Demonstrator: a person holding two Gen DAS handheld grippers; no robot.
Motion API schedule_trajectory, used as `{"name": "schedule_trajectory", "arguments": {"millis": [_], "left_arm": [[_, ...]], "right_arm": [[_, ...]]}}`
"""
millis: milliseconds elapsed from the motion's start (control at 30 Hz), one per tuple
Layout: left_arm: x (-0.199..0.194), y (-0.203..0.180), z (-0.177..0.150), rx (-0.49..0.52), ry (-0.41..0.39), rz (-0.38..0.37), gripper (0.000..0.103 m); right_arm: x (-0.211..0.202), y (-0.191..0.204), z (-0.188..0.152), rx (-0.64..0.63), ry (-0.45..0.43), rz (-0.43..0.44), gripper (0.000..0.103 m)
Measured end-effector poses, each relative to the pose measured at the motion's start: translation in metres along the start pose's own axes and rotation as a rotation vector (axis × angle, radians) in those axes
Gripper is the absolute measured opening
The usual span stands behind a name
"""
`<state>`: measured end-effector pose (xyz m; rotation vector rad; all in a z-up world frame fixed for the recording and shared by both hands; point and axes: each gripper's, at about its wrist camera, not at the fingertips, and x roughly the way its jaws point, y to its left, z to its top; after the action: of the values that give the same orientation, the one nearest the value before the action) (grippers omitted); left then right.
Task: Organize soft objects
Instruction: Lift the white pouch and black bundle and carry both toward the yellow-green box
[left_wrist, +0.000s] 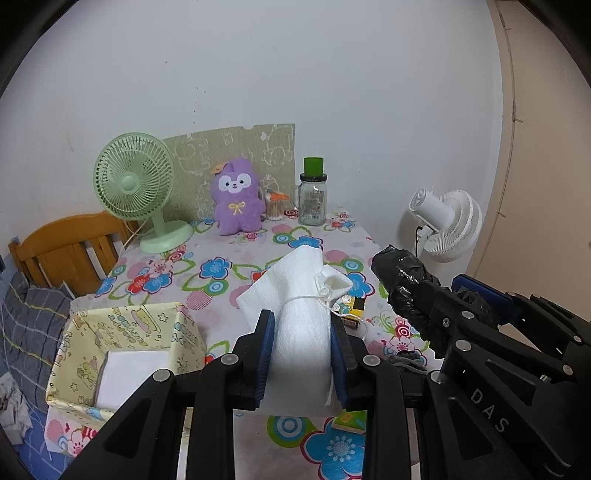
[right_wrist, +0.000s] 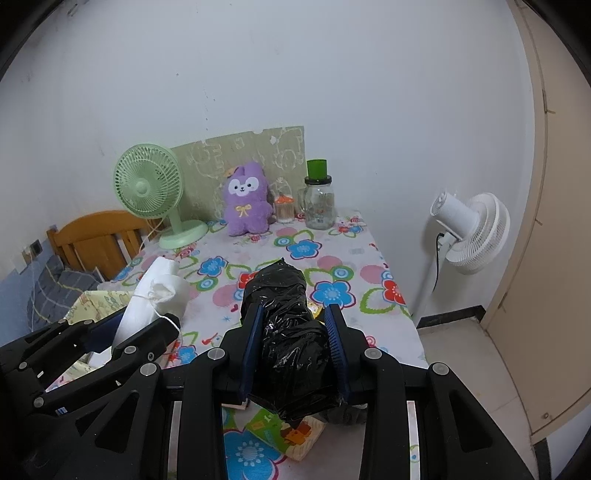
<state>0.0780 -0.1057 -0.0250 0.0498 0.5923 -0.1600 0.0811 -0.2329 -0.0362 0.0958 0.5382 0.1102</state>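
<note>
Two views look forward along hand-held tongs over a table covered in a flowered cloth (left_wrist: 221, 258).

At about eight o'clock in the left wrist view sits an open yellow patterned box (left_wrist: 122, 332) with something flat and white inside; it looks a likely place for the soft things.

At six o'clock, the left gripper (left_wrist: 303, 332) is pinching a white paper-towel bundle (left_wrist: 301, 295), its blue pads pressed into both sides. The bundle is tied round the middle with thin string, and its loose top sticks up and forward, clear of the table. It looks light, soft and easily squashed. The waist just below the string seems the firmest place to hold; the flared top would likely crumple or slide out.

At three o'clock in that view, and at six o'clock in the right wrist view, the right gripper (right_wrist: 295, 332) is pinching a black plastic-wrapped bundle (right_wrist: 284, 306), held up off the cloth. Its crinkled, glossy skin looks slippery and yielding, so a hold across the thick middle seems safer than one near an end. Its weight cannot be told.

At twelve o'clock, by the wall, stand a green desk fan (left_wrist: 135, 184), a purple plush toy (left_wrist: 238, 197) and a glass jar (left_wrist: 313, 199).
</note>
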Motion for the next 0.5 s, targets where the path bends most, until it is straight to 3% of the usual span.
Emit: {"name": "schedule_trajectory", "arguments": {"millis": [500], "left_arm": [[-0.023,0.010,0.003,-0.010,-0.022,0.015,0.028]], "right_arm": [[-0.013,0.017,0.007,-0.001,-0.011,0.015,0.038]]}}
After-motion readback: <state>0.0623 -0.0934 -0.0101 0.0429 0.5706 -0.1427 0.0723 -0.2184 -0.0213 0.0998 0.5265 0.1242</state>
